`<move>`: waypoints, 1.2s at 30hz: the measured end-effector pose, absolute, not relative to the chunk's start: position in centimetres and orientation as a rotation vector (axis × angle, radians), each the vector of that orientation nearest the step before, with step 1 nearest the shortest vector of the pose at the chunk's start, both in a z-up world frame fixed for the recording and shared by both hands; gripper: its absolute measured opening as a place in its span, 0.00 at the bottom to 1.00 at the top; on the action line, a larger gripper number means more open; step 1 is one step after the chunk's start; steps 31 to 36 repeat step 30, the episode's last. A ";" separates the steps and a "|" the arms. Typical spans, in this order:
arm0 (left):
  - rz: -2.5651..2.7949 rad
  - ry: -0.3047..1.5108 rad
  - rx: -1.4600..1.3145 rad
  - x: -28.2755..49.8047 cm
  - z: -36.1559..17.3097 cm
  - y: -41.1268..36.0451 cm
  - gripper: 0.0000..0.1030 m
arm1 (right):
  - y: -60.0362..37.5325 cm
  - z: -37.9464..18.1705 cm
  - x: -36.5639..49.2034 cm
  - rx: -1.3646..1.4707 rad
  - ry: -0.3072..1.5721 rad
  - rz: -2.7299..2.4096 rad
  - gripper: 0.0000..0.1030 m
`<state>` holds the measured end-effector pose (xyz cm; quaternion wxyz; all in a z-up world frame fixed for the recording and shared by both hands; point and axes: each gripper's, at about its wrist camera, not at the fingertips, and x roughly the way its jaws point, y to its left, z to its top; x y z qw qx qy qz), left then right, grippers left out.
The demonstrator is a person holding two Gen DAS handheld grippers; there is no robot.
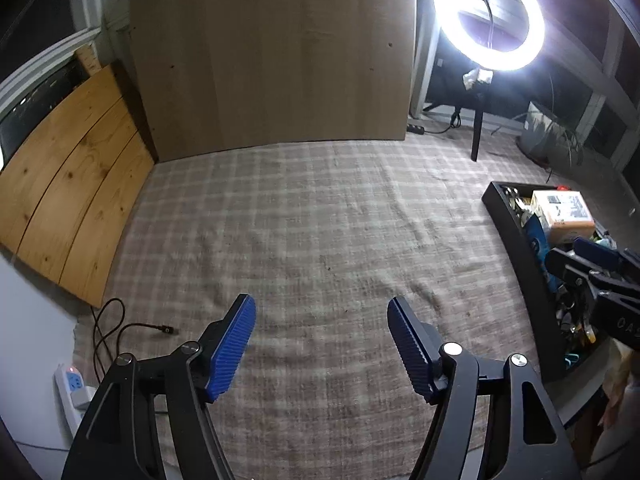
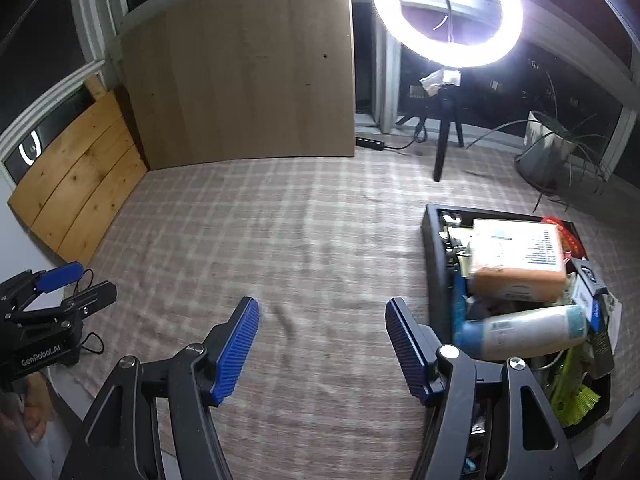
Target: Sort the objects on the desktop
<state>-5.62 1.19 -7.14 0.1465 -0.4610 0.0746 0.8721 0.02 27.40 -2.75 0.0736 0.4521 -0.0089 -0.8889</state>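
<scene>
- Clutter in the black rectangular tray (image 2: 434, 248) is only partly readable: under the top layer sit small dark and metallic bits too tangled to name, and the tray's lower right corner runs out past the frame edge in both views.
- Tray position: on the plaid beige cloth-covered counter (image 2: 280, 240), at the right of the right wrist view; in the left wrist view the same tray (image 1: 516, 236) shows along the right edge, half covered by the other tool.
- On top of the pile lies an orange-and-white cardboard box (image 2: 516, 260) with printed text too blurred to read; below it, a white cylindrical bottle with a teal end (image 2: 528, 330) lies on its side, and a yellow-green crinkled wrapper (image 2: 572, 396) pokes out at the lower right. Some red item at the tray's far edge cannot be identified.
- Left hand-held gripper (image 1: 322, 344): blue ribbed pads spread wide, holding nothing, with only bare cloth between them. In the right wrist view it (image 2: 76, 282) appears at the left edge, cropped.
- Right hand-held gripper (image 2: 322, 344): also spread wide and holding nothing; its right finger sits just beside the tray's near left wall, though contact cannot be judged. In the left wrist view it (image 1: 576, 256) overlaps the tray and its jaws are hard to make out.
- Upper right of both views: a glaring white ring light on a black tripod (image 2: 448, 12) washes out everything around it.
- Lower left of the left wrist view: a white power strip (image 1: 72, 392) and a black cable (image 1: 120, 328), partly cut off.
</scene>
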 end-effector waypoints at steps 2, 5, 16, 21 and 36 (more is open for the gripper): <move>2.529 0.215 -1.316 -5.4 -7.0 0.6 0.70 | 26.9 -2.8 0.2 1.348 -0.035 -2.671 0.60; 2.549 0.224 -1.290 -5.3 -6.7 0.3 0.70 | 26.2 -2.7 0.3 1.339 -0.040 -2.678 0.61; 2.548 0.191 -1.284 -5.4 -6.4 -0.6 0.70 | 24.6 -3.0 0.1 1.344 -0.029 -2.666 0.61; 2.543 0.182 -1.287 -5.6 -6.4 -0.7 0.70 | 24.7 -3.1 0.0 1.351 -0.032 -2.663 0.61; 2.547 0.189 -1.289 -5.6 -6.4 -0.5 0.73 | 24.8 -3.3 -0.1 1.357 -0.054 -2.668 0.62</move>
